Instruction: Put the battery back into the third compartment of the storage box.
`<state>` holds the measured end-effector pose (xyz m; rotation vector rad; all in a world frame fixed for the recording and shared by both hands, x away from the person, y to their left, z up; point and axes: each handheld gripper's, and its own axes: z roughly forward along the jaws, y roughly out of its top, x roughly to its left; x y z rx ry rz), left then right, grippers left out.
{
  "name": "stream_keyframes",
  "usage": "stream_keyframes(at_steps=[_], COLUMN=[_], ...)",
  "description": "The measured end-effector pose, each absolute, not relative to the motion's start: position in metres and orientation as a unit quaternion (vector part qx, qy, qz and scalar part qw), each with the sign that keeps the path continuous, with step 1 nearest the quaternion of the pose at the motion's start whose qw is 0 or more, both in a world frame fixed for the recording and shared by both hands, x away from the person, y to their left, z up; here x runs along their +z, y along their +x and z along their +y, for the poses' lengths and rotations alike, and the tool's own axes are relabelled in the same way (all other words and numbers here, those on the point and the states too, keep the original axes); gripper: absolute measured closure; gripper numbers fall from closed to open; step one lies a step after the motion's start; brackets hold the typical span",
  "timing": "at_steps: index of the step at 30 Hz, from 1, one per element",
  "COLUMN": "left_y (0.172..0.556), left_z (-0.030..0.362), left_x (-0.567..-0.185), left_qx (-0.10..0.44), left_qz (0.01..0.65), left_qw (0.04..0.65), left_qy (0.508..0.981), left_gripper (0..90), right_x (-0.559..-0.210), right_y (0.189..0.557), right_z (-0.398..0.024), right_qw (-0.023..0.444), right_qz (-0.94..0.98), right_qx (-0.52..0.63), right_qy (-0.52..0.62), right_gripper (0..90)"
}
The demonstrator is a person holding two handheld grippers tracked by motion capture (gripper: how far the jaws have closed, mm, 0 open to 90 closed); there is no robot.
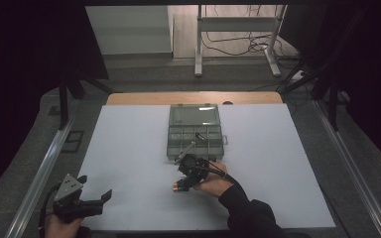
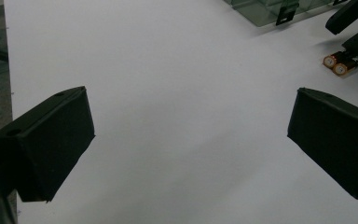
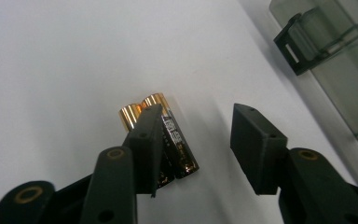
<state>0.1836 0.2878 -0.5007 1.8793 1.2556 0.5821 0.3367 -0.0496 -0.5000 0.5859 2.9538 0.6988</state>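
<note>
The white rectangular table (image 1: pixel 129 163) is viewed from above and behind, looking forward. It is skimmed low by the left gripper view; two gold-capped black batteries (image 2: pixel 342 63) shared with the close, downward right gripper view (image 3: pixel 168 135).

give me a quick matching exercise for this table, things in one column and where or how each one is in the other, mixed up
Things:
1. batteries
2. compartment box
3. left tool
4. right tool

Place or state:
A. lid open, at the middle of the white table
B. jaws wide apart at the table's near left corner, nothing between them
C. lying side by side on the table, in front of the box
D. lowered over the batteries, one jaw resting across them, nothing gripped yet

Pairs: 1-C, 2-A, 3-B, 4-D
</note>
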Motion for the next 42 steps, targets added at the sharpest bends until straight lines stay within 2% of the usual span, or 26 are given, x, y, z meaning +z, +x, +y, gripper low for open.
stream_keyframes(at_steps=[7, 11, 19, 42], left_y=[0.184, 0.184, 0.183, 0.184], left_z=[0.288, 0.288, 0.288, 0.287], left_x=[-0.501, -0.501, -0.501, -0.501], left_qx=[0.229, 0.229, 0.23, 0.23], left_qz=[0.495, 0.494, 0.495, 0.495], left_qw=[0.393, 0.392, 0.393, 0.39], left_qy=[0.741, 0.741, 0.74, 0.741], left_gripper=[0.8, 0.9, 0.9, 0.9], right_x=[-0.51, -0.51, -0.509, -0.476], right_y=[0.34, 0.339, 0.338, 0.347], right_z=[-0.047, -0.046, -0.047, -0.078], right_qw=[0.018, 0.039, 0.04, 0.043], right_qz=[0.959, 0.963, 0.962, 0.939], right_qx=[0.214, 0.212, 0.213, 0.268], right_qy=[0.184, 0.165, 0.167, 0.211], right_gripper=[66.4, 75.9, 76.7, 76.7])
